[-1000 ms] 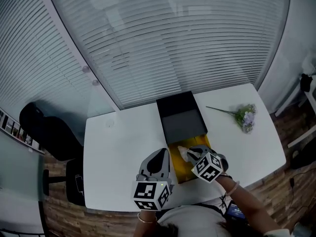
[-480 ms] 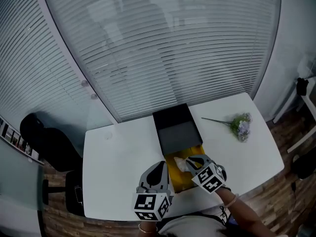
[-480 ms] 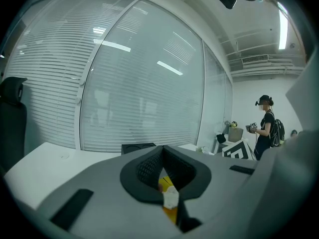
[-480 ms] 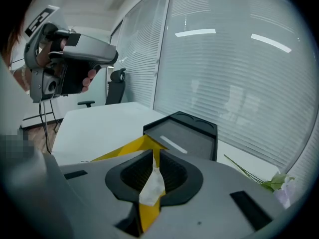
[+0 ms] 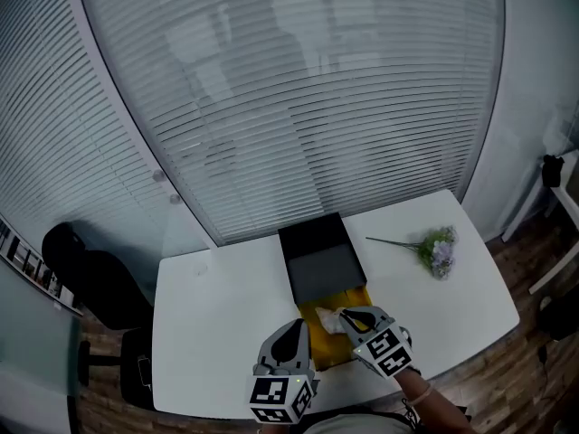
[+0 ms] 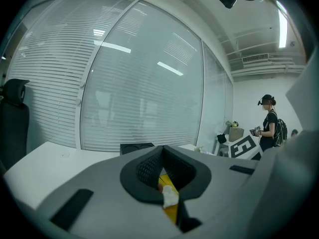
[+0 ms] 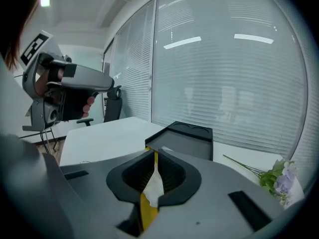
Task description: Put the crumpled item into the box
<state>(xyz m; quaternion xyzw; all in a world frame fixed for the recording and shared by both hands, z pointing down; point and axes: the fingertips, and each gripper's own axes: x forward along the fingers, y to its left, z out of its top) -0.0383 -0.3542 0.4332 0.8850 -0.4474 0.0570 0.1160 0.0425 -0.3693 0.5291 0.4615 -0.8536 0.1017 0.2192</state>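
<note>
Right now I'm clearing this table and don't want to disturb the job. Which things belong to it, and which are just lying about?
Part of the job:
- crumpled item, clamped in the right gripper
- yellow box, under that gripper
- black lid, at the box's far end

Just lying about:
- flower sprig, on the table to the right
- office chair, off the table's left end

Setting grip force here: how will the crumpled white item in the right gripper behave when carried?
Likely very light and soft: the crumpled item is squashed thin between the right gripper's shut jaws. Probably floppy, since its ragged edge hangs past the pads. Held over the yellow box, it should drop without rolling, though it may spring open.
</note>
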